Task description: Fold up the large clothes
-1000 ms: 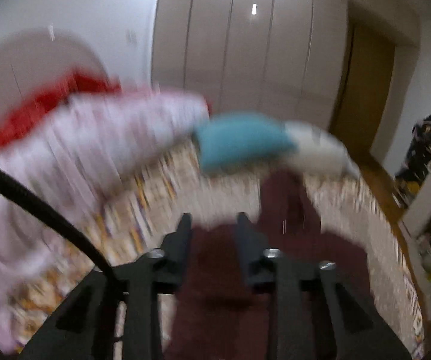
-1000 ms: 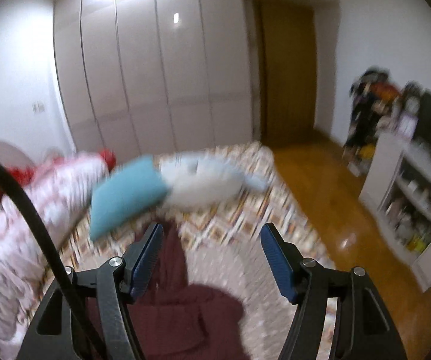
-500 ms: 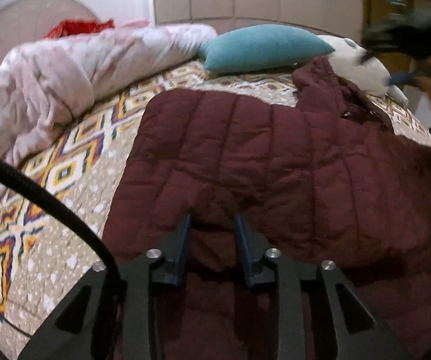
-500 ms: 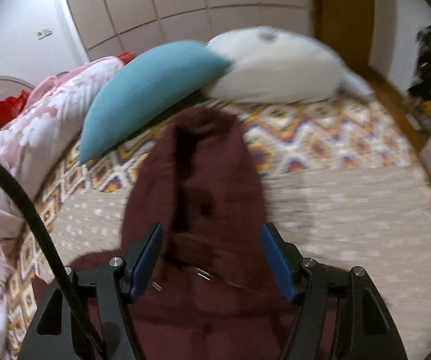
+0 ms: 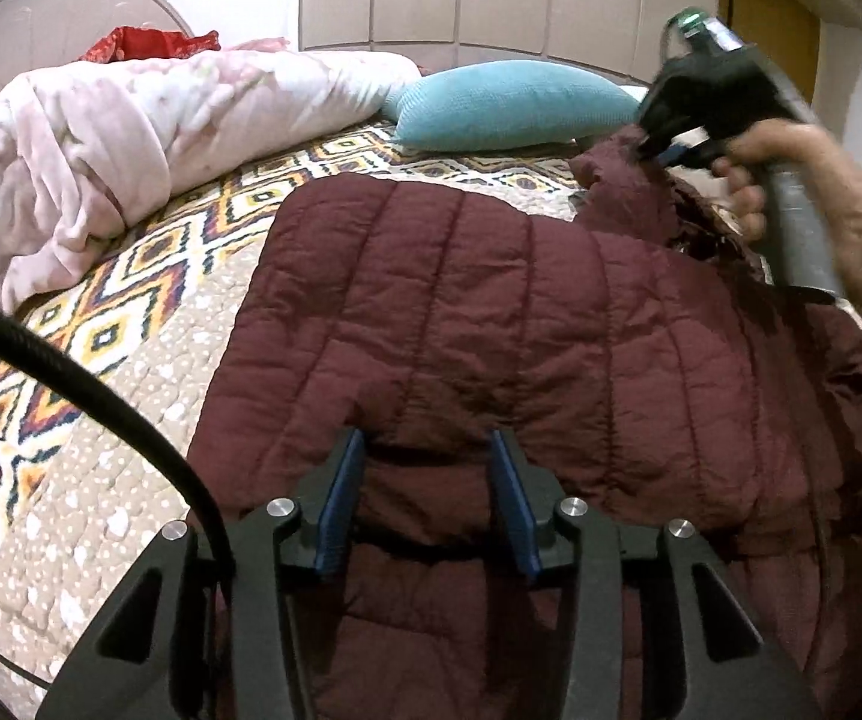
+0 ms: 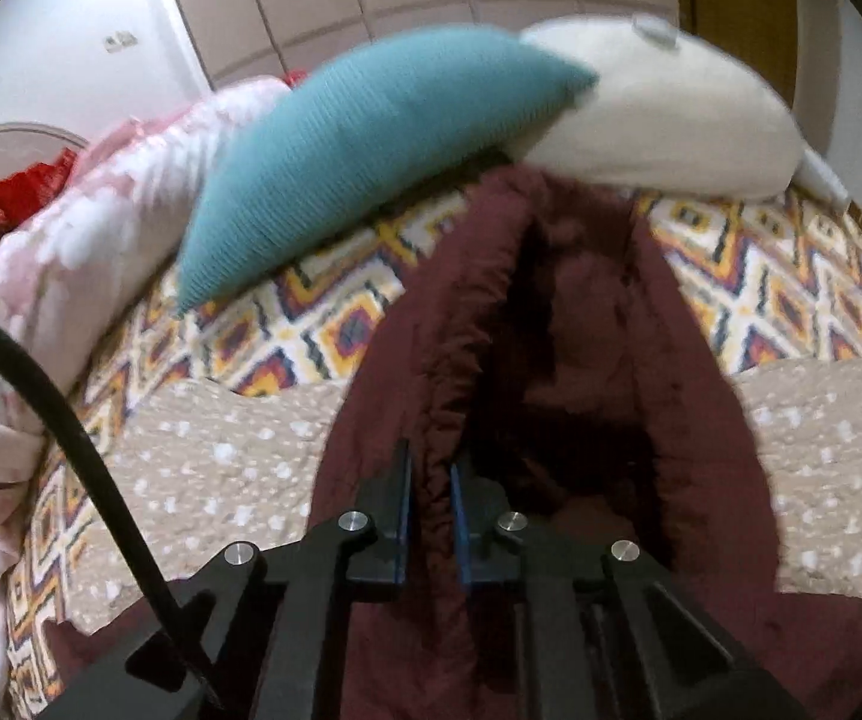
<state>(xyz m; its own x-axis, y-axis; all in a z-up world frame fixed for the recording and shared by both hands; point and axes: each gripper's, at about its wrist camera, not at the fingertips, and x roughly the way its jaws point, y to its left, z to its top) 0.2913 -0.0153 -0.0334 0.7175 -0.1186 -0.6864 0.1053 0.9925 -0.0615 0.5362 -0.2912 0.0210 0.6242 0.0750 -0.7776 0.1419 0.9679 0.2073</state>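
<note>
Both grippers dropped onto the jacket (image 5: 491,312) spread on the bed (image 5: 131,360). Right gripper (image 6: 431,468) snapped closed on its far edge; left gripper (image 5: 425,456) was opening, straddling a near fold. We judged folding underway.

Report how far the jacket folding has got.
Done: the maroon quilted jacket lies spread out on the patterned bedspread; no fold shows yet. In hand: the right gripper has just closed on the hood's trim; the left gripper, jaws just opening, straddles a bulge of fabric at the near edge. Left: every fold.
</note>
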